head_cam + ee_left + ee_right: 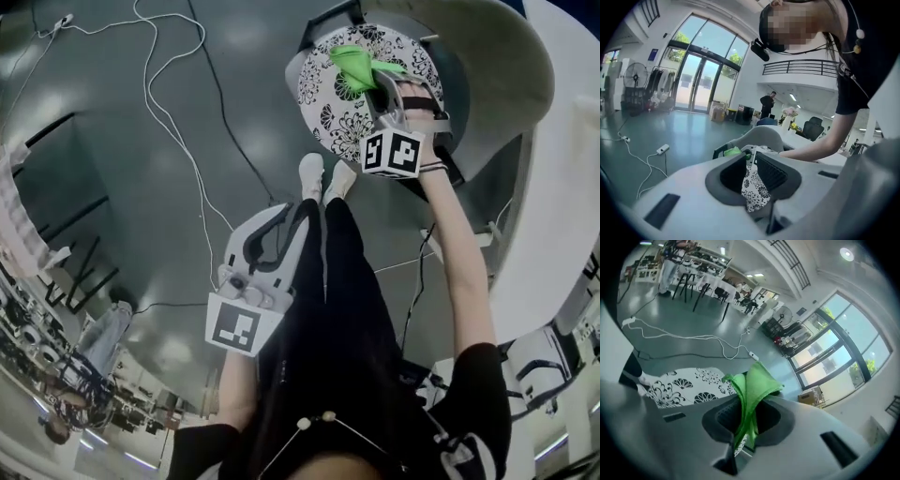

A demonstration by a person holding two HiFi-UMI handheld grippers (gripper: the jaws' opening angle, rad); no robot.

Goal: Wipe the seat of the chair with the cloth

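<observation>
The chair's round seat (328, 103) has a black and white flower print and lies at the top of the head view. My right gripper (375, 75) is over it, shut on a bright green cloth (356, 64) that rests on the seat's far part. In the right gripper view the cloth (752, 385) stands folded between the jaws, with the seat (684, 385) below and to the left. My left gripper (281, 214) hangs lower, off the chair and over the person's legs, open and holding nothing. Through its gap the seat (753, 187) and the cloth (732, 151) show.
The chair's grey backrest (487, 75) curves round behind the seat. A white table edge (553, 187) runs down the right. White cables (178, 141) and a power strip (662, 149) lie on the grey floor to the left. The person's white shoes (323, 176) stand just before the chair.
</observation>
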